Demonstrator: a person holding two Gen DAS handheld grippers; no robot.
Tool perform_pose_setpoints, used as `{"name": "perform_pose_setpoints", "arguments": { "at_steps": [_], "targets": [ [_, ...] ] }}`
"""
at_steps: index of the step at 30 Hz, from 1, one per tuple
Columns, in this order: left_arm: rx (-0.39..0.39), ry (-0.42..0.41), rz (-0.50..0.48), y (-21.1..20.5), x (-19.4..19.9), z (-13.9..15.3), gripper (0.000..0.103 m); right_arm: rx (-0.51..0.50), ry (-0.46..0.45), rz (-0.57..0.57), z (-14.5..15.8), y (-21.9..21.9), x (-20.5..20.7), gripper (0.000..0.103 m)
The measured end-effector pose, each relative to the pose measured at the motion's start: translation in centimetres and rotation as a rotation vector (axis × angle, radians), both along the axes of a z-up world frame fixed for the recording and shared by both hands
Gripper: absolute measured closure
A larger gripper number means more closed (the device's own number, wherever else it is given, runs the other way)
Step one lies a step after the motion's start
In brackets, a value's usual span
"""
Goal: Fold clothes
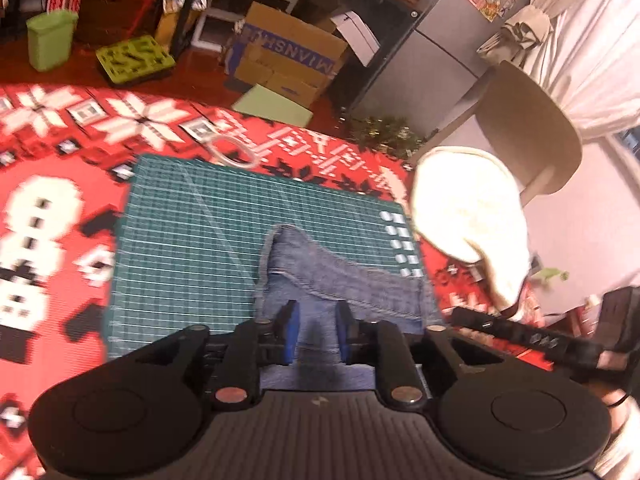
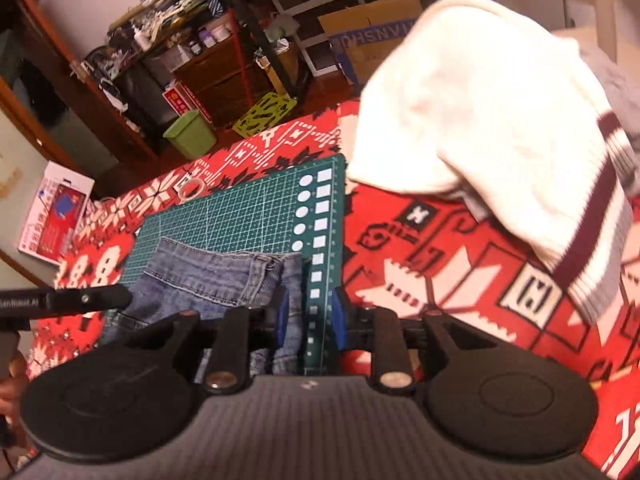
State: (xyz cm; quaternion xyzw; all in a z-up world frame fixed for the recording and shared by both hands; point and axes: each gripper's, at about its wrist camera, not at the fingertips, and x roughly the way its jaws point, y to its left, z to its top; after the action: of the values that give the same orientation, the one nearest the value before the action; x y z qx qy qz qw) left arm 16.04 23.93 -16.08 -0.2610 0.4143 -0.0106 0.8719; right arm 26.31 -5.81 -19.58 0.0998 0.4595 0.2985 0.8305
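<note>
So the denim jeans [image 2: 208, 276] lie bunched on the green cutting mat [image 1: 192, 232] on the table. Left tongs [image 1: 316, 330] hover parted over the denim, empty; right tongs [image 2: 310, 314] gape at its edge, probably lining up a fold grab.

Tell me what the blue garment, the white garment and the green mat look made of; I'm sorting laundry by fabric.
Blue garment: looks like denim, a faded blue weave with pale double stitching along the seams. White garment: apparently a soft knit or fleece, matte cream, with a ribbed hem carrying a maroon stripe; the exact fibre is unclear. Green mat: seems a rubbery plastic cutting mat, smooth, printed with a white grid.
</note>
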Motion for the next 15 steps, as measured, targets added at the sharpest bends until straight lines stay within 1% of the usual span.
{"name": "perform_pose_setpoints", "arguments": {
  "at_steps": [2,3,5,8,11,15],
  "targets": [
    [0.019,0.003,0.005,0.4,-0.4,0.2,0.074,0.019,0.012,-0.001,-0.1,-0.3,-0.1,0.075],
    [0.029,0.005,0.007,0.7,-0.5,0.3,0.071,0.027,0.014,0.001,-0.1,-0.3,0.0,0.072],
    [0.048,0.009,0.009,1.2,-0.8,0.4,0.066,0.04,0.017,0.006,0.0,-0.1,0.3,0.072],
    [0.081,0.023,-0.015,2.1,0.1,-0.2,0.057,0.061,0.02,0.014,0.1,0.3,0.6,0.071],
    [0.082,0.033,-0.048,2.6,0.9,-0.8,0.056,0.08,0.026,0.03,0.0,0.8,1.1,0.071],
    [0.1,0.015,-0.11,2.0,2.2,-1.1,0.054,0.062,0.035,0.05,-0.5,2.0,2.0,0.071]
  ]
}}
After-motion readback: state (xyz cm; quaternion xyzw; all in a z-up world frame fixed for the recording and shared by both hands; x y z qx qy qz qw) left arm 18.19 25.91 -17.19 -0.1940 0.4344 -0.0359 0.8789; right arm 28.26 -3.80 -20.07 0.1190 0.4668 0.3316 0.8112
